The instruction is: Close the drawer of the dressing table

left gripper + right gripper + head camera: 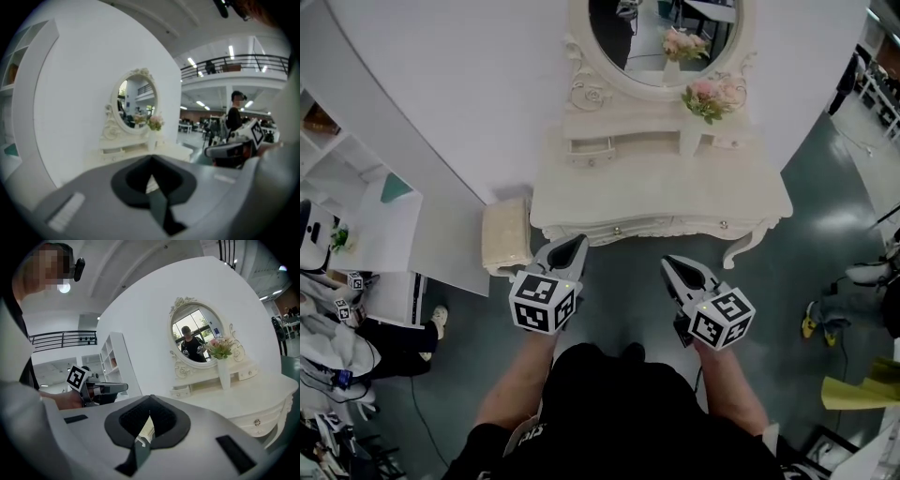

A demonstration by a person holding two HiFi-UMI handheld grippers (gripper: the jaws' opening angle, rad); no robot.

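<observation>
White curved wall [441, 84] stood behind the dressing table [600, 197], and the floor around it was dark grey. On the table's raised back shelf, under the oval mirror [661, 37], the small drawer [589, 150] on the left side stuck out a little from its frame. Its partner on the right seemed flush, so I judged that this small drawer was the one to close. The wide front drawers with round knobs [617, 228] looked already shut. A vase of pink flowers [705, 101] stood at the right of the shelf, well apart from the open drawer, so it should not disturb a push. A padded stool [506, 236] was just beside the table's left end.

The left gripper [573, 242] and the right gripper [668, 263] were held side by side near the table's front edge, both pointing towards it and touching nothing. Each one was clenched, its jaws together with nothing between them, as the two gripper views confirmed. I think this made sense: closing a drawer needs no grasp, only a firm closed tip to press against the drawer front. The left gripper was more in line with the open drawer, so it seemed the natural one for the push. The task was not yet begun, because the reach across the table top was not yet made.
</observation>
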